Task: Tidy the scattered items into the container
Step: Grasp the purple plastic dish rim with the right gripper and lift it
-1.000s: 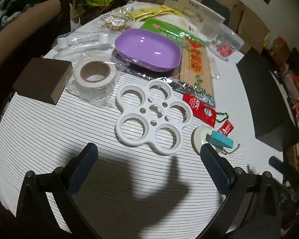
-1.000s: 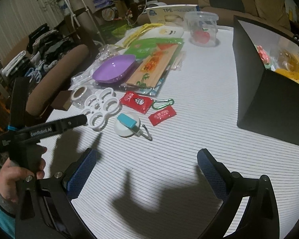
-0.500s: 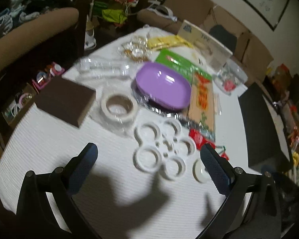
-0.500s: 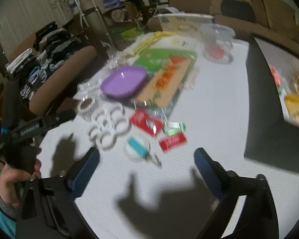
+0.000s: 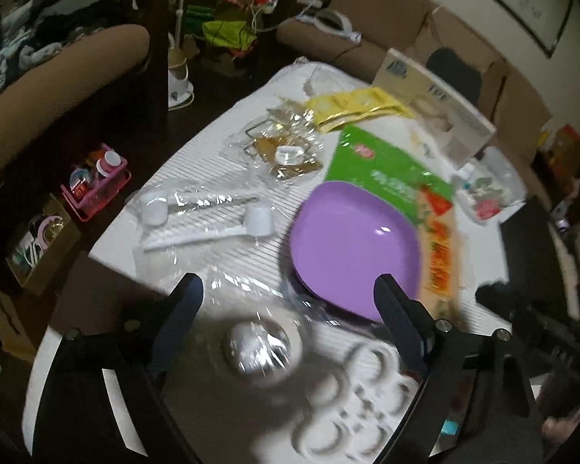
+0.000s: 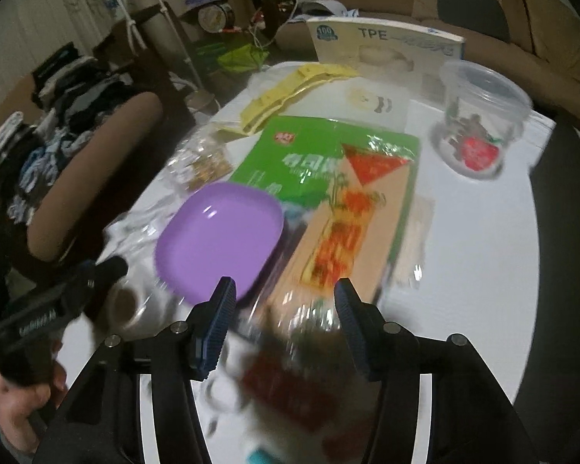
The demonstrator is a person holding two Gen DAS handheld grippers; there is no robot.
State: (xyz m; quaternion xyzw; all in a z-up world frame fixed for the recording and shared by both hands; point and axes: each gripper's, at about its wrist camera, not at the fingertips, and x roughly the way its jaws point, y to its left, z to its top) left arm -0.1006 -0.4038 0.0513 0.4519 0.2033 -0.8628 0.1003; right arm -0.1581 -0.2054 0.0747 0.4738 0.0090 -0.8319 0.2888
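A: What was laid out on the white table (image 5: 228,123)?

B: A purple dish (image 5: 353,247) was seen near the middle, resting partly on a green packet (image 5: 386,172) and beside a long packet with orange print (image 6: 352,232). A roll of tape in clear wrap (image 5: 261,346) was found just in front of the dish, and a white ring holder (image 5: 352,398) lay blurred to its right. White scoops in clear wrap (image 5: 212,212) were placed to the left of the dish.

A: And the container?

B: Only a dark edge of the black box (image 6: 564,255) was caught at the right side of the table, well apart from the dish.

A: How were the grippers held?

B: The left gripper (image 5: 288,309) was seen with its jaws wide and closing, above the wrapped tape roll; nothing was pressed by the fingers (image 5: 185,305). The right gripper (image 6: 284,317) was seen about half open and closing too, over the near end of the orange-printed packet, with a red sachet (image 6: 286,390) blurred below. No grip on anything could be made out.

A: Anything farther back?

B: A clear tub (image 6: 481,116) with something red inside was set at the far right, behind it a pale carton (image 6: 386,54), and yellow packets (image 6: 286,92) were spread at the far edge.
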